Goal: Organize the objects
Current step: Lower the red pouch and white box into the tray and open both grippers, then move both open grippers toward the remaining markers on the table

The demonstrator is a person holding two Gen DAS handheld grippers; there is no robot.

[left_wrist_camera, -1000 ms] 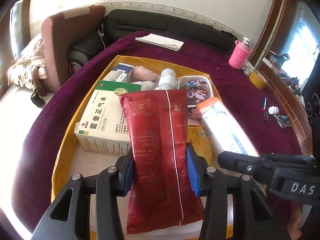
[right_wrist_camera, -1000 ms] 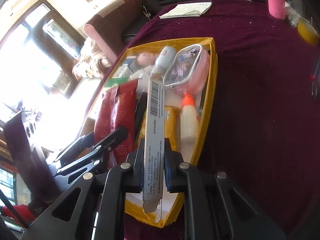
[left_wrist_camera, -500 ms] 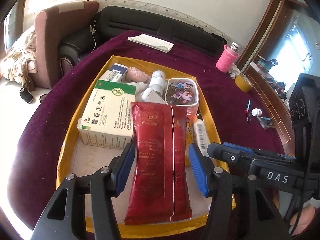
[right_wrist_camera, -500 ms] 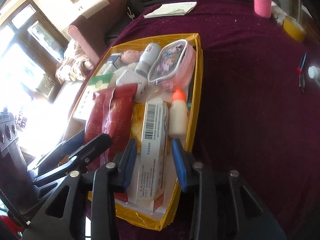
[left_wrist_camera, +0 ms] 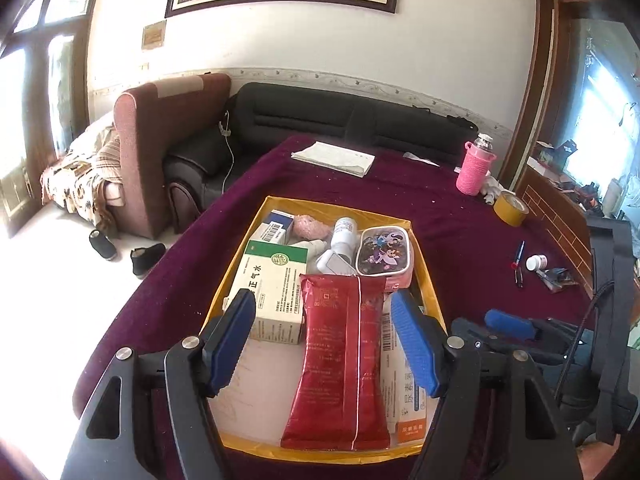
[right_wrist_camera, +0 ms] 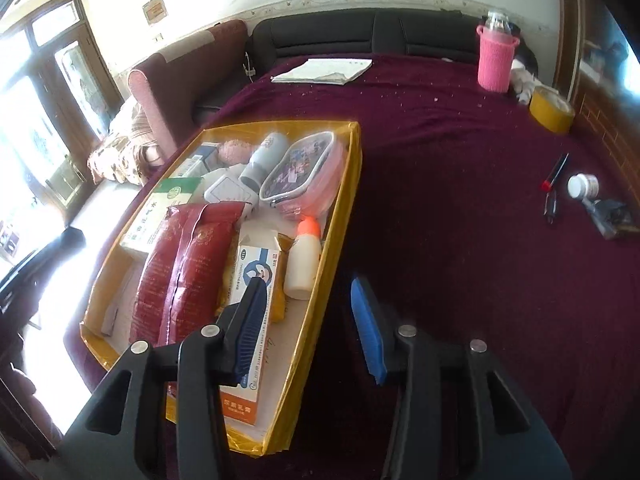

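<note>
Both packs have been let go and now lie in the yellow box [left_wrist_camera: 427, 280]: the red pack [left_wrist_camera: 340, 360] below the opening left tongs [left_wrist_camera: 324, 344], the long white box [right_wrist_camera: 256, 308] beside the opening right tongs [right_wrist_camera: 308, 328]. More tidying can be started.

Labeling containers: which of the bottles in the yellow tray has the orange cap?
The cream plastic bottle lying along the yellow tray's right wall, orange cap pointing away. The other, a pale grey-blue bottle at the far end, has none.

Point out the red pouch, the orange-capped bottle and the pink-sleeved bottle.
red pouch [left_wrist_camera: 340, 360]: left wrist view, middle of its front.
orange-capped bottle [right_wrist_camera: 303, 266]: right wrist view, white body.
pink-sleeved bottle [right_wrist_camera: 495, 62]: right wrist view, knitted sleeve.
</note>
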